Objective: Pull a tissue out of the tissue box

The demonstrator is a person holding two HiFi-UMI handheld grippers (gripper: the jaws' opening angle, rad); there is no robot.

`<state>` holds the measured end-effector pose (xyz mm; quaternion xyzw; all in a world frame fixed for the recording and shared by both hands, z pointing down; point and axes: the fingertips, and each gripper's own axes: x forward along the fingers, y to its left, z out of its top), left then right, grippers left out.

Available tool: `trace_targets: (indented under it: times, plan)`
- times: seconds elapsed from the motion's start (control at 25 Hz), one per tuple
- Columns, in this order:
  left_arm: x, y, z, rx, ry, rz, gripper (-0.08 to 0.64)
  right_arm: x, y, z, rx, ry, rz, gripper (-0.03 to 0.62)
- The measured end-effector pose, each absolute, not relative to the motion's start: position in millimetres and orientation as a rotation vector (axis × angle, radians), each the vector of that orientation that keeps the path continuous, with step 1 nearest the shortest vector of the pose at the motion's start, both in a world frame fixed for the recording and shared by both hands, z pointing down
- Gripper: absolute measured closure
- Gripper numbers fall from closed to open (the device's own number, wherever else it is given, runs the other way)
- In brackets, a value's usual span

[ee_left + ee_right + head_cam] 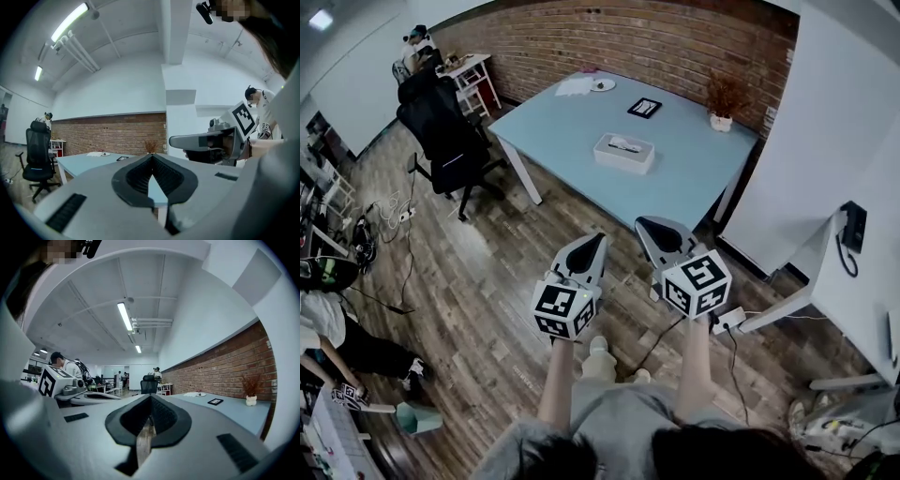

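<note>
Left gripper (598,242): we hold it clenched, jaw tips meeting, nothing between them, well short of the table (562,127).
Right gripper (659,230): clenched likewise, empty, just beside the left one.
Tissue box (624,154): near the table's middle, a tissue (625,144) showing at its slot, untouched.
Count: two grippers, one office chair (441,131) left of the table, one tissue box, one potted plant (724,101) at its right corner.

open floor (567,208) leads to the table (572,131); office chair (441,127) stands left.
</note>
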<state>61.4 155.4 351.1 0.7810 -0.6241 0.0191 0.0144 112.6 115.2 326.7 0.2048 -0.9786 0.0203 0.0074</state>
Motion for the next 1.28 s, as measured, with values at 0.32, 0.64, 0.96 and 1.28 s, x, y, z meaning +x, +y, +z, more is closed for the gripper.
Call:
trace_targets:
  times: [0.32, 0.64, 0.96, 1.28]
  plan:
    - [37, 120, 366, 2.408, -1.92, 0.08, 0.557, 79, 85, 338, 0.603, -3.043, 0.084, 0.594]
    - [30, 50, 346, 2.542, -1.797, 0.014, 0.557, 80, 16, 321, 0.764, -2.997, 0.024, 0.594]
    - [0, 12, 345, 2.567, -1.755, 0.004, 0.557, 66, -25, 320, 0.872, -2.963, 0.034, 0.594]
    - [-35, -6, 356, 2.593, -1.693, 0.031, 0.557, 18, -40, 331, 0.885, -2.942, 0.051, 0.594]
